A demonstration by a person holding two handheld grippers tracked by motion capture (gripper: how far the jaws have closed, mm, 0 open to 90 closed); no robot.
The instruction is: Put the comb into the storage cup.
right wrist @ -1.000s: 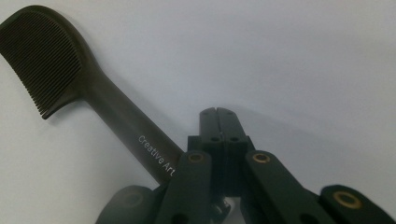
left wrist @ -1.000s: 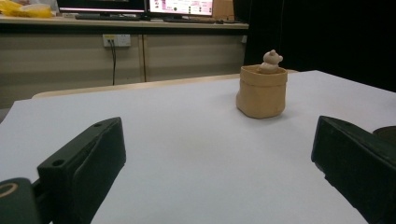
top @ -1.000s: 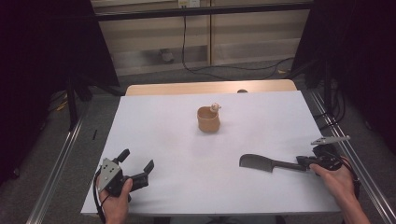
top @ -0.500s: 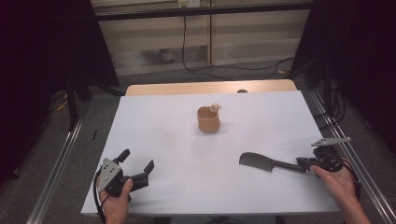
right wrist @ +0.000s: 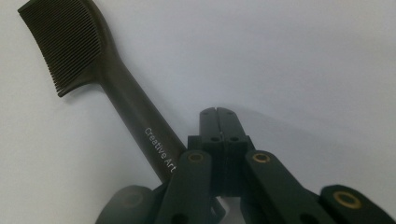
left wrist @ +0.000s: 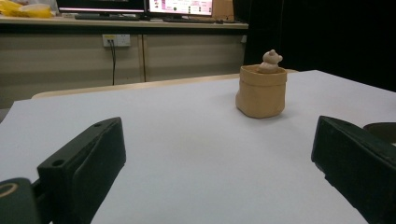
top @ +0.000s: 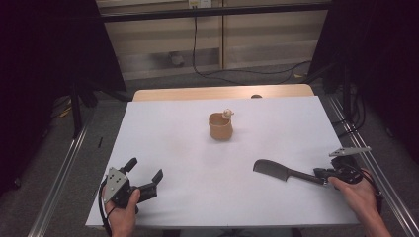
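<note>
A dark comb (top: 276,170) lies flat on the white table sheet (top: 188,148) at the right; its toothed head (right wrist: 70,42) points away from my right gripper. My right gripper (top: 321,175) rests on the sheet at the comb's handle end. Its jaws (right wrist: 218,112) are shut on each other, and the handle runs past them on their left side. A small tan pot (top: 220,127) with a little bear figure (top: 227,113) on its rim stands mid-table. My left gripper (top: 144,170) sits near the front left edge, open, facing the pot (left wrist: 260,91) with nothing between its jaws.
A strip of wooden tabletop (top: 222,93) shows behind the white sheet. Metal rails (top: 64,168) run along both sides of the table. Cables (top: 257,71) lie on the floor beyond, below a wall panel. Monitors (left wrist: 180,6) stand on a far desk.
</note>
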